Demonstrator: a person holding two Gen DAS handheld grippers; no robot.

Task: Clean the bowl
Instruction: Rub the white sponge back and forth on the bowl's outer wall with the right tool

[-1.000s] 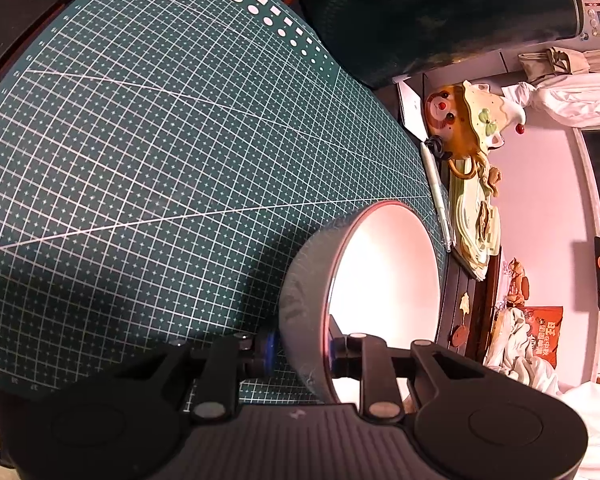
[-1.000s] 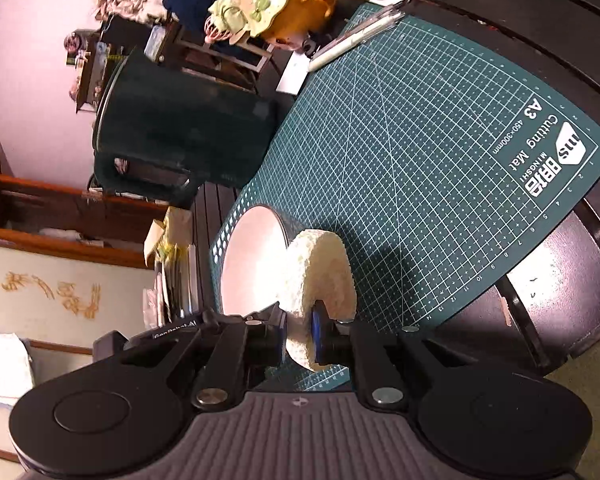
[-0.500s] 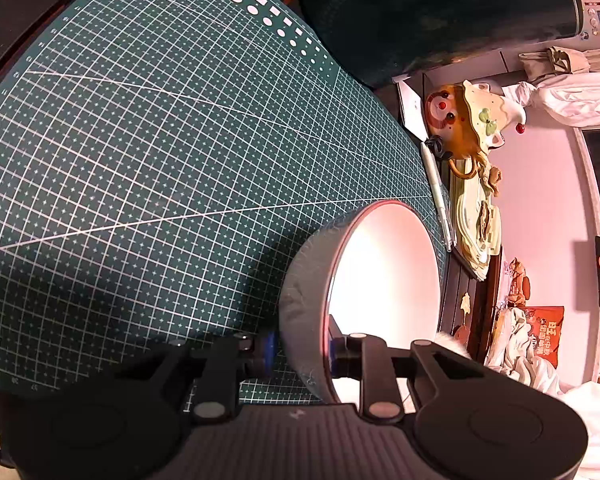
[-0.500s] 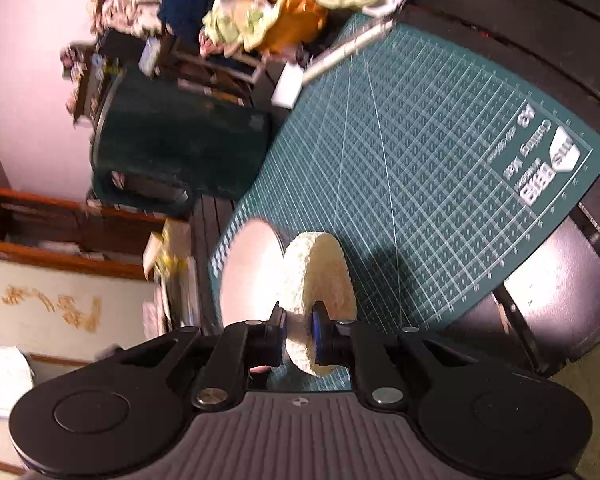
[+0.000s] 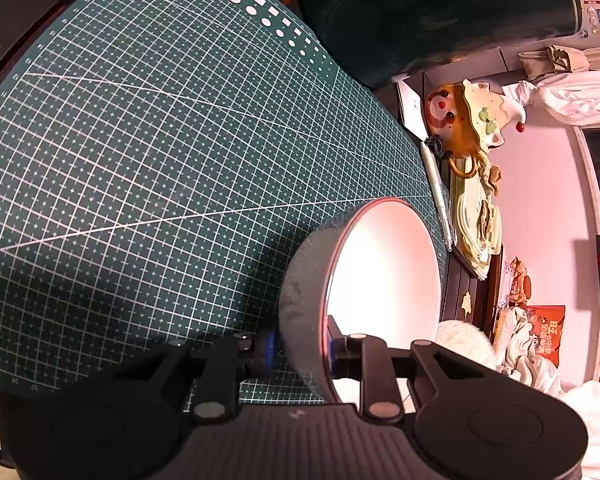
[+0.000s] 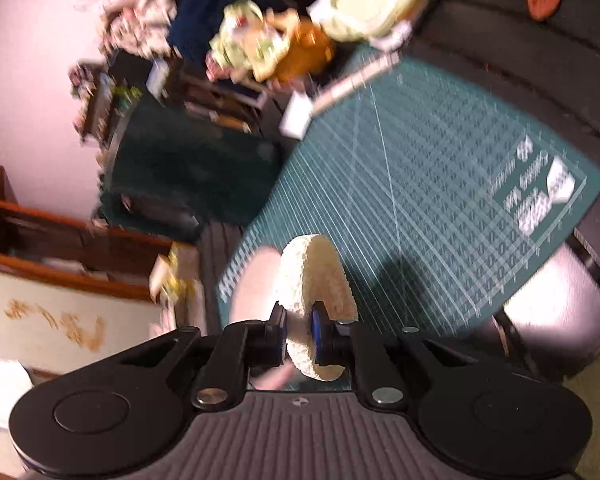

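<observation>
Two grippers in view, both loaded. Left gripper (image 5: 300, 354): jaws pinched across the wall of the bowl (image 5: 384, 276), one pad on the grey outer side, the other on the pale inner side just under the rim. Bowl is held on edge, its opening turned away from the cutting mat (image 5: 160, 152), near the mat's edge closest to the camera. Whether its lower side touches the mat cannot be told from the left wrist view.

Right gripper (image 6: 299, 334): jaws pressed onto a pale round sponge (image 6: 314, 292), gripped through its thickness. Right wrist view is motion-blurred. Bowl's pale inner face (image 6: 256, 284) lies just beside the sponge; contact cannot be confirmed. From the left wrist view a fuzzy edge of the sponge (image 5: 464, 340) shows at the bowl's rim, beyond the inner pad.

Bowl interior looks plain white, no visible soil. This fits wiping under way or wiping about over.

Risks, as judged:
- Rim pinch is narrow on a smooth wall. Sideways sponge force could pivot or slip the bowl out of the jaws.
- Sponge is soft; hard pressing could bring the right fingertips against the bowl.
- Sponge passes close to the left inner pad; a sweep there could nudge the grip loose.
- Bowl sits near the mat edge, so a drop could roll off onto the dark table (image 6: 520, 28).
</observation>
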